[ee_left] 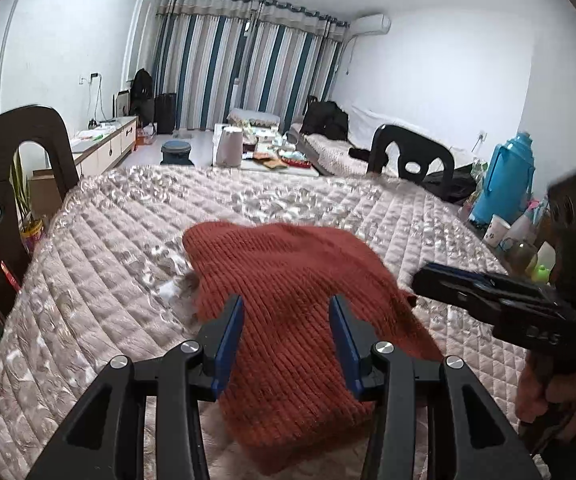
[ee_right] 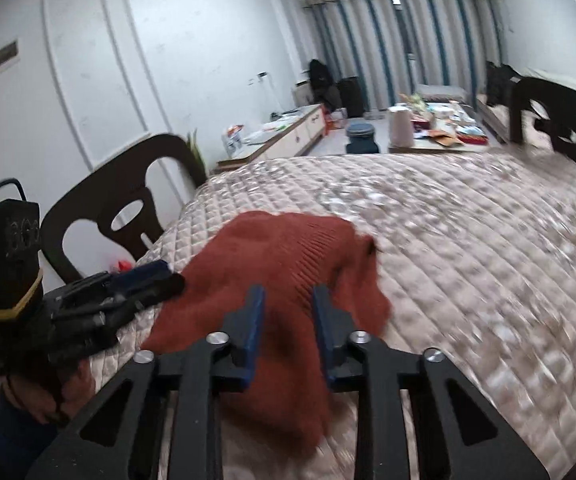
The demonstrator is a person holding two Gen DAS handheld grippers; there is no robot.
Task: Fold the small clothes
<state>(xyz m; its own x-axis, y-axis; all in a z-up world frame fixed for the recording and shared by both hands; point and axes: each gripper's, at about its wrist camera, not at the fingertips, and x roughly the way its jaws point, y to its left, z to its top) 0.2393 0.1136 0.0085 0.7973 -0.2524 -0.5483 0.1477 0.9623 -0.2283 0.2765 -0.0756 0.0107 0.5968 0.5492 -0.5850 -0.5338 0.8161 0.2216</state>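
Note:
A rust-red knitted garment lies rumpled on the quilted beige table cover; it also shows in the right wrist view. My left gripper is open, its blue-padded fingers hovering just above the garment's near part. My right gripper is open too, over the garment's near edge. In the left wrist view the right gripper comes in from the right, near the garment's right edge. In the right wrist view the left gripper sits at the garment's left edge.
Dark wooden chairs stand at the table's left and far right. A blue thermos, a mug and small bottles crowd the right edge. A low table with a kettle stands beyond.

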